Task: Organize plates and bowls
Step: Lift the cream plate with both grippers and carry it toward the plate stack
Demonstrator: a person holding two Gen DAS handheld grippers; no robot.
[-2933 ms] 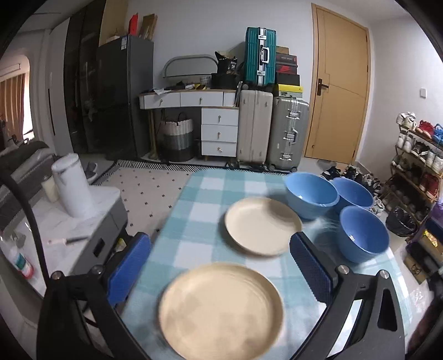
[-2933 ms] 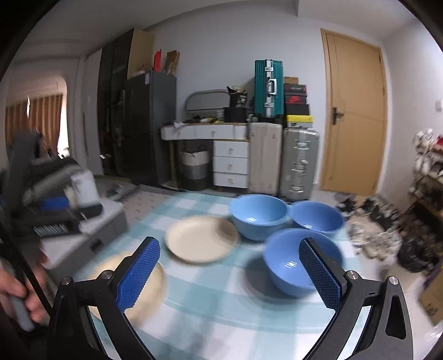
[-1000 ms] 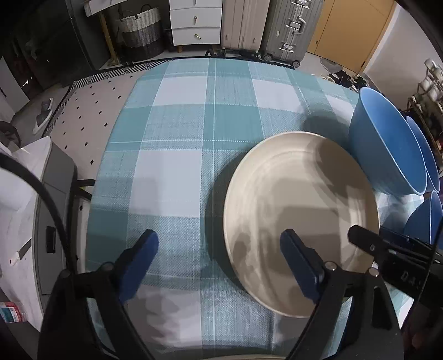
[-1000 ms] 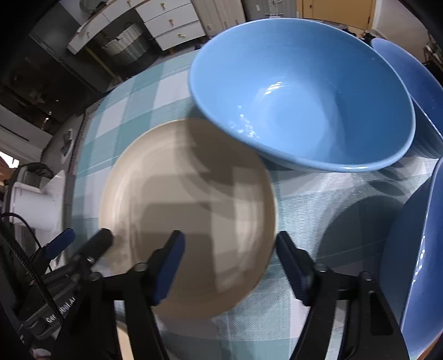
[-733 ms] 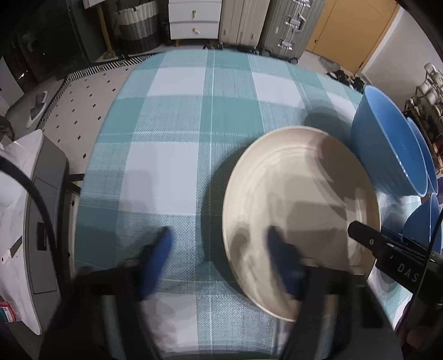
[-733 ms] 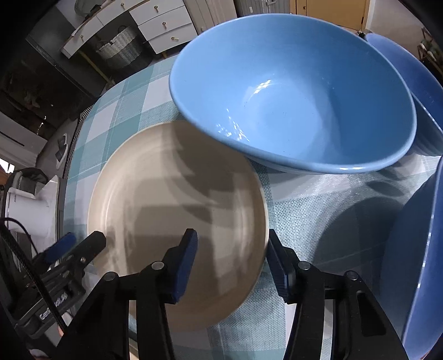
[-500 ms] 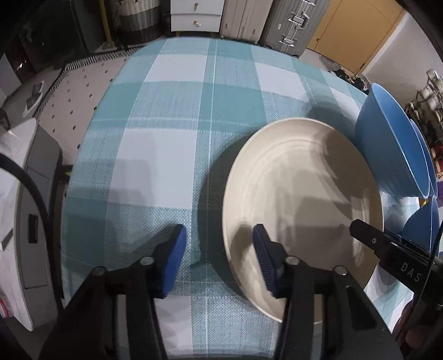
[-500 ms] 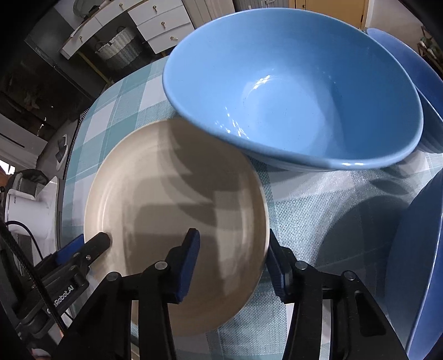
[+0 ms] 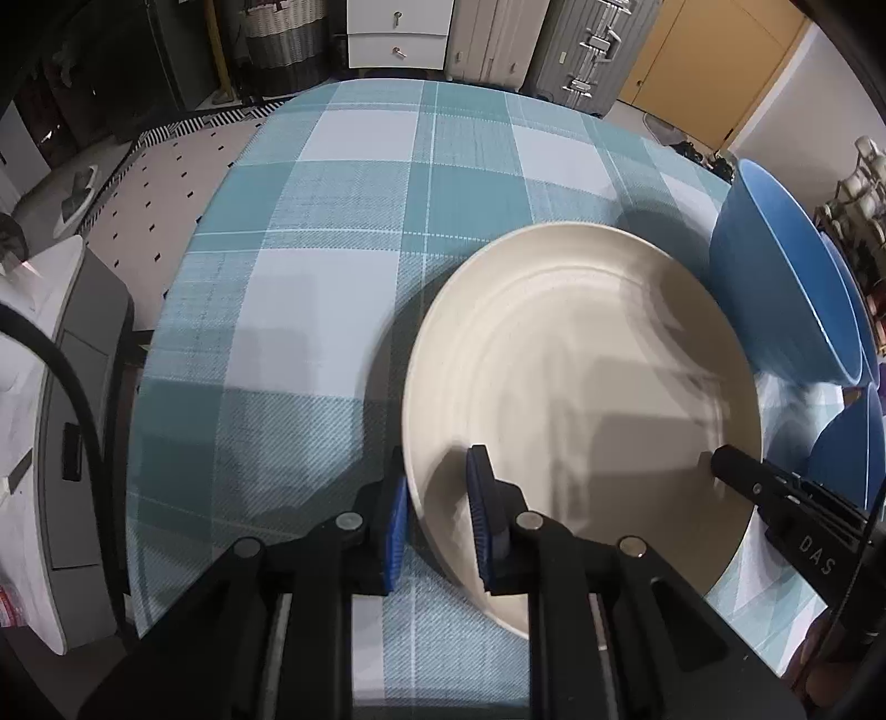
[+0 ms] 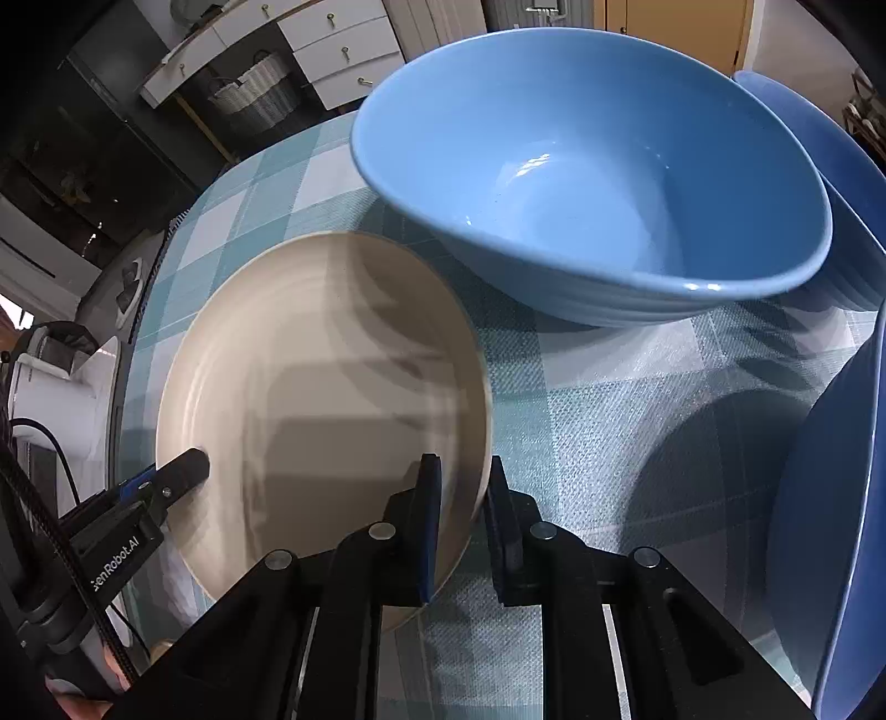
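A cream plate (image 9: 587,387) lies on the teal checked tablecloth (image 9: 343,232); it also shows in the right wrist view (image 10: 321,387). My left gripper (image 9: 437,493) is shut on the plate's left rim. My right gripper (image 10: 462,487) is shut on the plate's right rim, and its tip shows in the left wrist view (image 9: 736,462). A blue bowl (image 10: 598,183) stands just beyond the plate, with a second blue bowl (image 10: 853,166) behind it and a third (image 10: 830,498) at the right edge. The other cream plate is out of view.
The table's left edge drops to a tiled floor (image 9: 166,183). A white-topped grey cabinet (image 9: 61,387) stands left of the table. Drawers (image 9: 398,27) and suitcases (image 9: 576,44) stand beyond the far edge.
Both grippers have closed from wide open onto opposite rims of the far cream plate. The views have come lower and closer to it.
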